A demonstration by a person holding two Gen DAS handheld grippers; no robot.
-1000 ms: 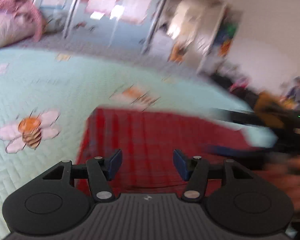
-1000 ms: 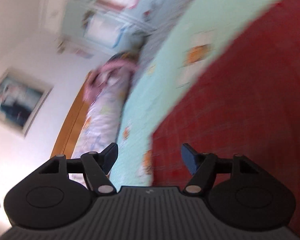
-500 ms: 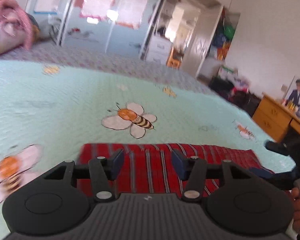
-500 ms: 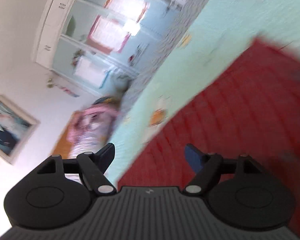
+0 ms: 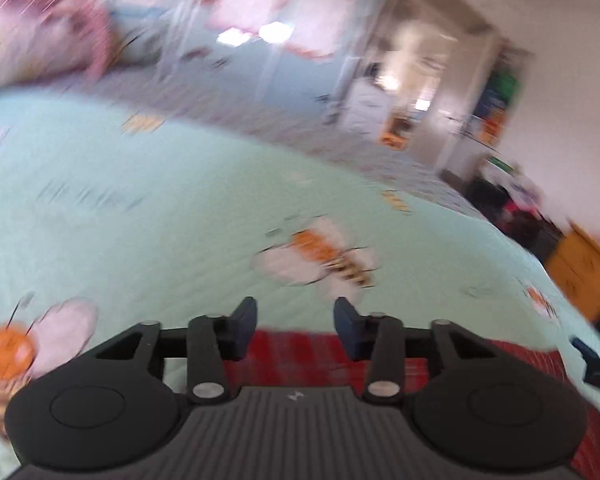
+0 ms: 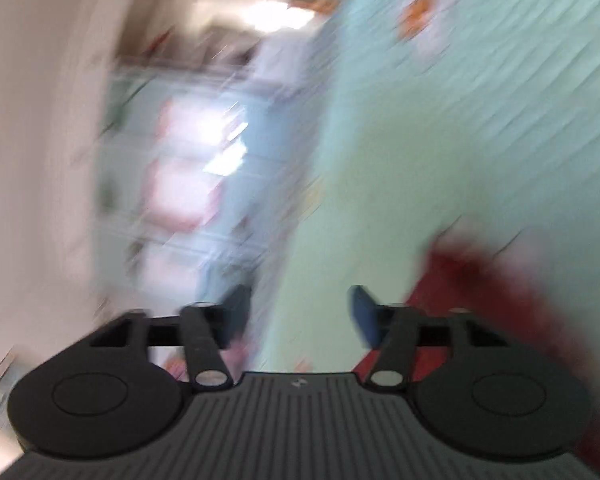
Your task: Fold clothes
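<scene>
Left gripper [image 5: 295, 322]: jaws are seen partly apart, nothing is gripped between the blue pads [image 5: 346, 326]. Right gripper [image 6: 298, 316]: jaws are set wider, a clear gap is seen between the fingers, nothing is held; its jaws have just been opening, with no cloth between them.

Red plaid garment [image 5: 300, 354] is laid flat on the bed just beyond and under the left gripper's fingertips; only its far edge and right-hand strip are shown past the gripper body. In the right wrist view the same red cloth [image 6: 512, 320] is seen low right, beside and past the right-hand finger, heavily blurred; contact with the finger cannot be told.

The garment is carried by a mint green quilt [image 5: 160, 220] printed with bees. One bee print [image 5: 324, 260] is found just beyond the garment's far edge, another bee [image 5: 16, 356] at the left edge of frame. The other gripper's fingertip [image 5: 590, 354] is glimpsed at far right in the left wrist view, near the garment's right end.

Further back: a pink bundle [image 5: 48, 28] at the bed's far left, pale blue wardrobe doors [image 5: 260, 40] behind the bed, a wooden dresser [image 5: 580, 268] at right. Both views are smeared by motion blur, the right one badly.
</scene>
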